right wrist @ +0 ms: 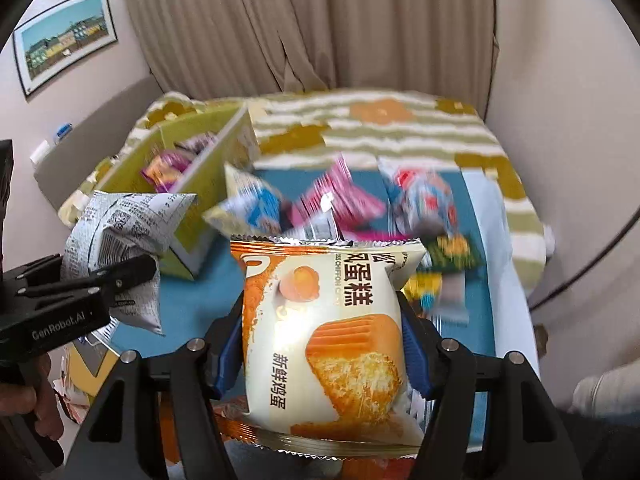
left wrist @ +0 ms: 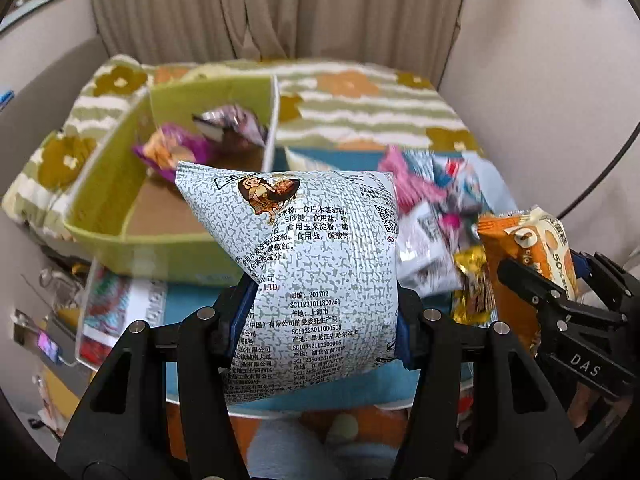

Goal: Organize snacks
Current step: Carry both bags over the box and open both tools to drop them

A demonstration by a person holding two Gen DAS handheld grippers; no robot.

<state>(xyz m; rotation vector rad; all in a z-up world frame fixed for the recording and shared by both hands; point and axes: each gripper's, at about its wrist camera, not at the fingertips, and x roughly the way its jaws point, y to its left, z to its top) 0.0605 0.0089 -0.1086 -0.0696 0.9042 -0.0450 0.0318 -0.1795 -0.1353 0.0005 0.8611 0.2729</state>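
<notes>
Left wrist view: left gripper [left wrist: 322,320] clamps a grey speckled snack bag [left wrist: 316,264], frame centre. Right gripper [right wrist: 322,344] holds an orange chiffon cake packet [right wrist: 332,332]; green divided box [left wrist: 132,208] upper left.

The speckled grey snack bag [left wrist: 320,264] is crinkled plastic film with a soft sheen and printed text. The chiffon cake packet [right wrist: 332,320] is glossy plastic film; glare shows on its face, and its end seals are ribbed. The left gripper [left wrist: 324,320] and right gripper [right wrist: 324,344] are matt black plastic with bright metal pins and blue pads. The green box [left wrist: 120,184] is matt, with a brown cardboard floor. The bed cover [left wrist: 360,96] is cloth. The curtain [right wrist: 320,20] is pleated cloth.
</notes>
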